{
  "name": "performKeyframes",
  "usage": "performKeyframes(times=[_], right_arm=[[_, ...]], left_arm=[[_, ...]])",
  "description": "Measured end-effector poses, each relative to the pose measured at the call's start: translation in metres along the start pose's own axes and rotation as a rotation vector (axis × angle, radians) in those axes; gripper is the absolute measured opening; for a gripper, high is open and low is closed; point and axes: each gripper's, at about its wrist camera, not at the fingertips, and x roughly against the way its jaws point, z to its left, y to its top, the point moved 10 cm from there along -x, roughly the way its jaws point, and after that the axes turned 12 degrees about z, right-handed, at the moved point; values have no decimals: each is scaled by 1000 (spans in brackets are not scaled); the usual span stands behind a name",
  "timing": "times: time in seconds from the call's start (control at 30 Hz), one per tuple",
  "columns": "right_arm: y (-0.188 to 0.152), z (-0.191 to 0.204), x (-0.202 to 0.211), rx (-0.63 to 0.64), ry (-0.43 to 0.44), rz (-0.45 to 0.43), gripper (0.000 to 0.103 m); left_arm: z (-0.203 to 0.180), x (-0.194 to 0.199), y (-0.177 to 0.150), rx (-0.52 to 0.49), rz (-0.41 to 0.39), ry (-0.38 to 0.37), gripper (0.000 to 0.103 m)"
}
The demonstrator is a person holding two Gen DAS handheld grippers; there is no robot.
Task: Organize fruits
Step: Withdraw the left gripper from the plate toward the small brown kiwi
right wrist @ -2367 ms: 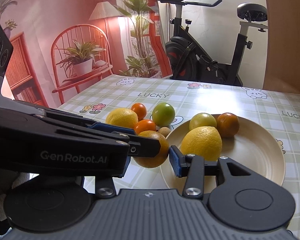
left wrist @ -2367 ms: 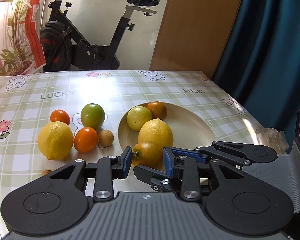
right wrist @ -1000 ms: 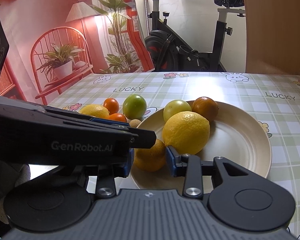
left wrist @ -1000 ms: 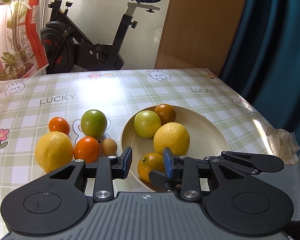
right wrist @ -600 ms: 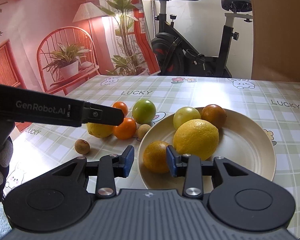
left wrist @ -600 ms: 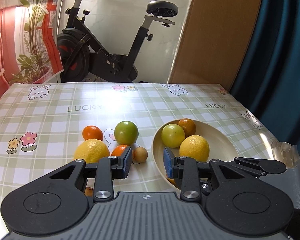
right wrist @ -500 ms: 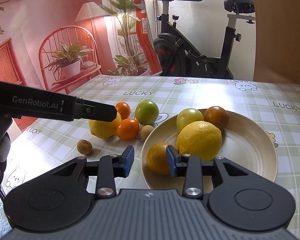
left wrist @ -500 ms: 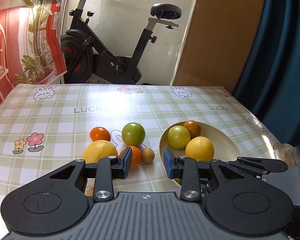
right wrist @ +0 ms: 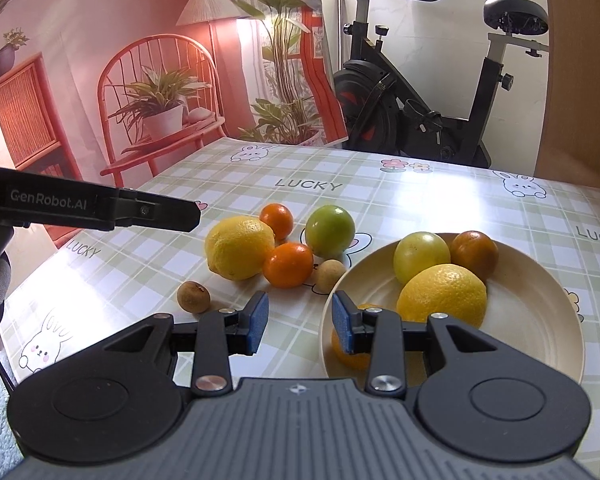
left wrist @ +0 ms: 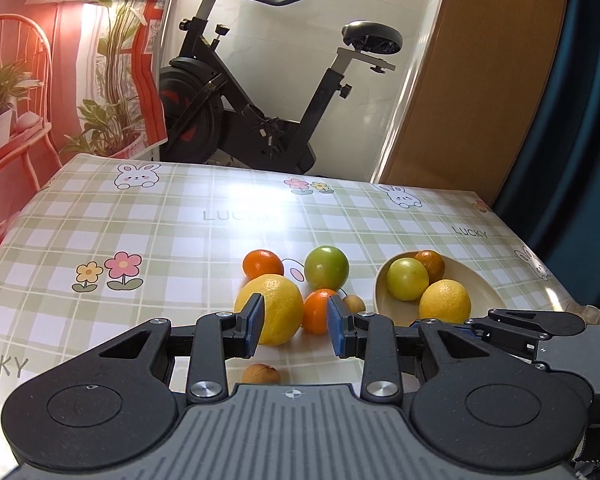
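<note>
Fruits — four plated (right wrist: 442,294), six loose (right wrist: 288,264)

Our right gripper (right wrist: 298,322) no longer clamps the orange (right wrist: 350,354), which now lies in the plate (right wrist: 540,344) behind its right finger; both our grippers, the left gripper (left wrist: 295,322) included, sit farther back, jaws apart.

1. A table (right wrist: 440,200) carries everything, under a green-checked cloth printed with rabbits, flowers and "LUCKY".
2. A cream plate (right wrist: 540,320) sits on its right part.
3. Left of the plate, on the cloth, lie a lemon (right wrist: 239,247), two small oranges (right wrist: 288,265) (right wrist: 276,221), a green fruit (right wrist: 329,231) and two small brown fruits (right wrist: 329,275) (right wrist: 193,297).
</note>
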Motion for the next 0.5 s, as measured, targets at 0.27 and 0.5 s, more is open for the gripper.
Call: performKeyframes(times=[0.27, 0.5], right_arm=[[7, 20, -17, 59, 15, 24, 38], [12, 36, -29, 106, 24, 39, 38]], left_arm=[[20, -1, -7, 43, -1, 8, 36], [35, 1, -11, 78, 0, 25, 36]])
